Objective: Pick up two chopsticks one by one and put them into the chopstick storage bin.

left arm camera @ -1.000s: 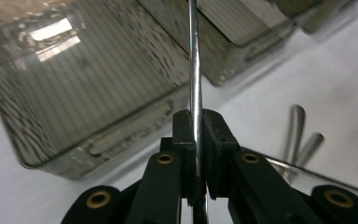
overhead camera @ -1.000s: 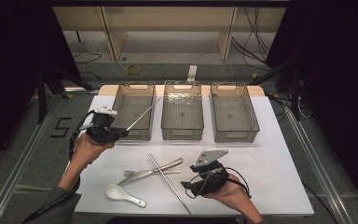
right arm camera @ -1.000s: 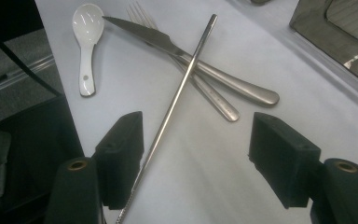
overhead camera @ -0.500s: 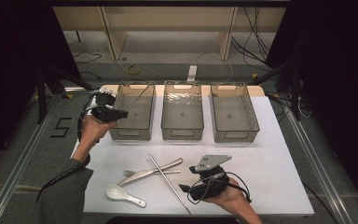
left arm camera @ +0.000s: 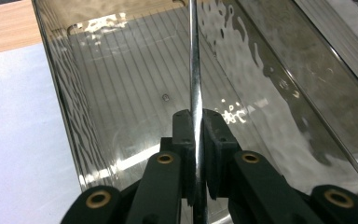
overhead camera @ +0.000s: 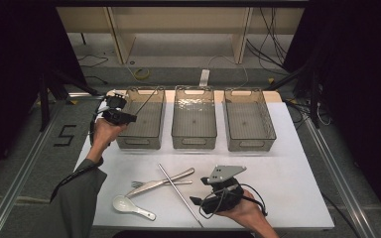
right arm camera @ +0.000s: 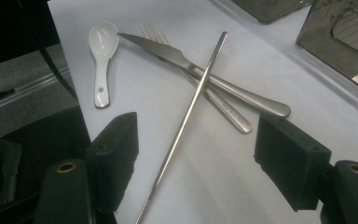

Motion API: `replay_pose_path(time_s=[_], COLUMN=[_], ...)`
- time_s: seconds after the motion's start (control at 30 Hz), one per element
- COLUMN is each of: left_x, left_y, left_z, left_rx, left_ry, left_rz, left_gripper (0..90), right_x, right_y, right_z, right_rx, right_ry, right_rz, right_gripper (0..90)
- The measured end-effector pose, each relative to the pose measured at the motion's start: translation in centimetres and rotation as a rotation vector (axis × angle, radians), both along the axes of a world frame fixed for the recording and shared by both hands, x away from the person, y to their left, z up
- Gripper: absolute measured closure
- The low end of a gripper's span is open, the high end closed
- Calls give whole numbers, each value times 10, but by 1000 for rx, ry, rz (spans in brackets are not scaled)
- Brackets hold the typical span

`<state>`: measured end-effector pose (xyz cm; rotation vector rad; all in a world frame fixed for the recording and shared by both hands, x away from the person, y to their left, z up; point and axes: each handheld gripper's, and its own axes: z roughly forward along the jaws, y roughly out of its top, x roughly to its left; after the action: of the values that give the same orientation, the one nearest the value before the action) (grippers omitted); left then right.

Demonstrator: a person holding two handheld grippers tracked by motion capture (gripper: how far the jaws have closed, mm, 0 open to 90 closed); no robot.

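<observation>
Nearest the person's edge of the worktop point(overhead camera: 287, 173), the right gripper point(overhead camera: 197, 201) is held low in the right hand point(overhead camera: 245, 214), with its jaws spread wide and nothing between them. In the right gripper view, a metal chopstick point(right arm camera: 191, 109) is seen lying on the white sheet just ahead of the released jaws, running diagonally away from them. It is laid across a knife point(right arm camera: 200, 74) and a fork point(right arm camera: 214, 102), which are crossed beneath it and touched by it. A white ceramic spoon point(right arm camera: 100, 56) is placed just beside the knife's tip, bowl upward, apart from the chopstick.

Farther back, three smoky transparent bins are set in a row across the worktop. The left bin point(overhead camera: 144, 141) is reached by the left gripper point(overhead camera: 129, 118), which is carried in the left hand point(overhead camera: 104, 131) at that bin's left wall. Its jaws are clenched on a second metal chopstick point(left arm camera: 196, 70), gripped near one end. In the left gripper view, this chopstick is seen to rise straight from between the pads and to extend over the ribbed floor of the left bin; in the high view its far end is tilted up toward the bin's rear rim. Whether its tip touches the bin cannot be told. The middle bin point(overhead camera: 193, 144) and the right bin point(overhead camera: 250, 144) stand just beside each other, well apart from both grippers.
</observation>
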<state>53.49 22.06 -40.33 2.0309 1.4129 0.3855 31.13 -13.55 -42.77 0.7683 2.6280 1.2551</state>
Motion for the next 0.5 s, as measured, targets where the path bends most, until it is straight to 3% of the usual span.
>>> replay_pose_path(time_s=[0.13, 0.2, 0.33, 0.4, 0.5], left_x=[1, 2, 5, 6, 7], left_y=[3, 3, 5, 4, 2], left_z=[-2, -3, -8, -10, -11], left_rx=[-27, -6, -16, -1, 1], left_ry=[-3, -3, 1, -8, -1], left_rz=[18, 21, 67, 87, 116], left_gripper=[841, 840, 835, 829, 641], right_x=[-1, -1, -1, -1, -1], right_y=[0, 0, 1, 2, 3], right_z=[0, 0, -1, -1, -1], right_rx=[-7, -8, -12, -17, -18], right_ry=[-6, -5, -1, -2, -6], right_rz=[1, 7, 10, 12, 15], right_gripper=[311, 311, 311, 311, 310])
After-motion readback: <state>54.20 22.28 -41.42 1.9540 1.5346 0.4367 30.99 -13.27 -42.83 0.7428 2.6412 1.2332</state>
